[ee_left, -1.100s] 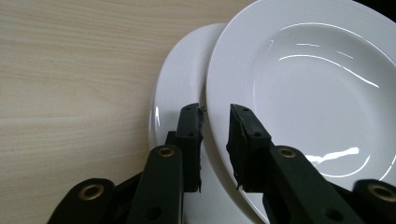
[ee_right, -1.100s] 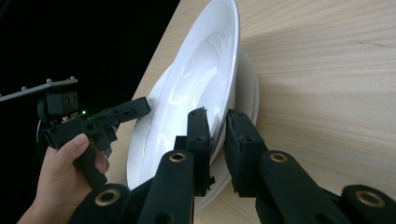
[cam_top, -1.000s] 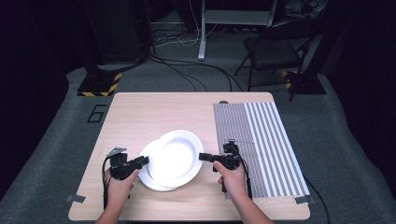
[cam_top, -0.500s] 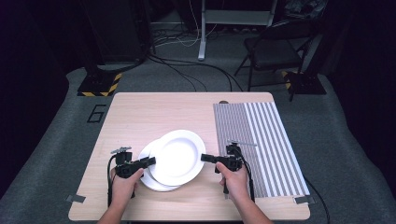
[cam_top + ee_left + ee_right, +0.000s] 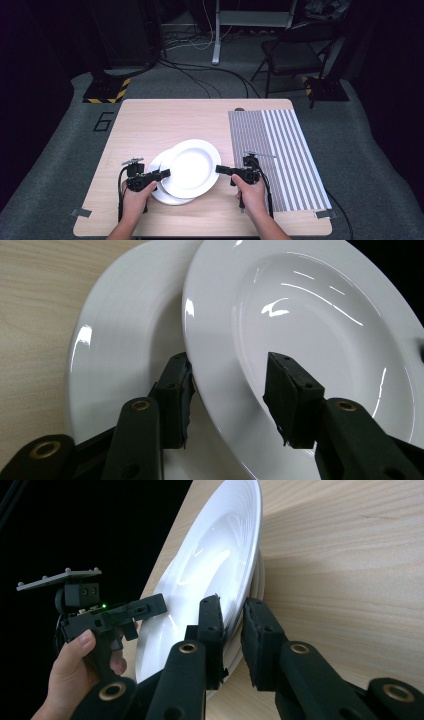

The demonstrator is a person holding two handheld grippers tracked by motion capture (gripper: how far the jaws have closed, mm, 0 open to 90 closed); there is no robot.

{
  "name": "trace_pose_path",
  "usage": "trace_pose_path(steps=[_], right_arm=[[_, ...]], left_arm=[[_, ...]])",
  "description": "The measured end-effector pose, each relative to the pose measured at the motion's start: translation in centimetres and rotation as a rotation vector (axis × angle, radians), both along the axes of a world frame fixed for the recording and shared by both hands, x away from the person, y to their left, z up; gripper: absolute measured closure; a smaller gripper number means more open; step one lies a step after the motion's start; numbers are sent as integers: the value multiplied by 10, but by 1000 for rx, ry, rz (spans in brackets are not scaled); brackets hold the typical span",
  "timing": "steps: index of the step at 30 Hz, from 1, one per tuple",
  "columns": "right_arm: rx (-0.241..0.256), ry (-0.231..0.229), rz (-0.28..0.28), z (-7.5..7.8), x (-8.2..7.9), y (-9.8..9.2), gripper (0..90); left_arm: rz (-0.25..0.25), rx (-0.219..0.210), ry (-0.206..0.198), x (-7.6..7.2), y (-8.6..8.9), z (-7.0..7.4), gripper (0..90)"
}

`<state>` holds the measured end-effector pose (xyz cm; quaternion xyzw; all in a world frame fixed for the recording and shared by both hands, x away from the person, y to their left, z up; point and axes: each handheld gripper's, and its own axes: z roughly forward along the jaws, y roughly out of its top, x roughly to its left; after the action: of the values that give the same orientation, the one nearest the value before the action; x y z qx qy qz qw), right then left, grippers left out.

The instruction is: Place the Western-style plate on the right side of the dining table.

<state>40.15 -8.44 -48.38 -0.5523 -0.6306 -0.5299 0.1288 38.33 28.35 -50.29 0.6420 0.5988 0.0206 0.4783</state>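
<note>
High view: two white plates lie overlapped on the wooden table [image 5: 140,120], left of the striped mat [image 5: 280,145].
Upper plate [image 5: 190,167]: rests tilted on the lower plate [image 5: 159,192], offset to its right.
Left gripper [image 5: 161,173]: jaws spread wide, straddling the upper plate's near rim, one jaw beneath and one above.
Right gripper [image 5: 220,169]: jaws narrowed around the upper plate's right rim; whether they clamp it cannot be told.
</note>
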Motion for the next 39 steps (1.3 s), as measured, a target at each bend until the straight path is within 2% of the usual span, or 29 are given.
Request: trace_pose_path(steps=[2,7,8,12,14,15,17,20,24,28,29,31,34,35,37,39], right_arm=[[-3,2,-5,0,0,0,788],[-17,-4,-19,-1,-1,0,778],[-48,-18,-22,1,-2,2,767],[-98,-49,-34,4,-5,5,750],[-110,-51,-36,4,-5,6,745],[-136,-68,-45,5,-6,8,726],[-176,-84,-52,8,-8,11,693],[-198,-99,-63,8,-8,13,677],[-197,-102,-76,7,-8,14,662],[-202,-109,-76,6,-7,15,667],[-202,-109,-76,6,-7,15,667],[-220,-122,-82,5,-8,17,643],[-284,-161,-96,7,-12,23,583],[-303,-172,-99,7,-13,25,570],[-322,-181,-100,7,-13,29,549],[-319,-168,-97,7,-13,31,521]], left_arm=[[-4,19,-9,-1,0,2,545],[-2,24,-14,-3,-1,4,551],[-6,28,-20,-4,-2,5,551],[-2,24,-26,-6,-3,7,553],[-3,26,-29,-8,-3,9,556],[-2,24,-29,-8,-3,9,558],[5,25,-54,-9,-4,12,558],[6,25,-61,-10,-5,13,560],[12,30,-64,-11,-7,14,566],[18,60,-62,-12,-8,14,592],[26,53,-65,-12,-9,14,592],[31,51,-76,-13,-10,15,591],[31,52,-87,-15,-12,16,591],[27,67,-97,-15,-13,16,590],[39,75,-99,-16,-15,16,590],[51,70,-105,-17,-16,17,590]])
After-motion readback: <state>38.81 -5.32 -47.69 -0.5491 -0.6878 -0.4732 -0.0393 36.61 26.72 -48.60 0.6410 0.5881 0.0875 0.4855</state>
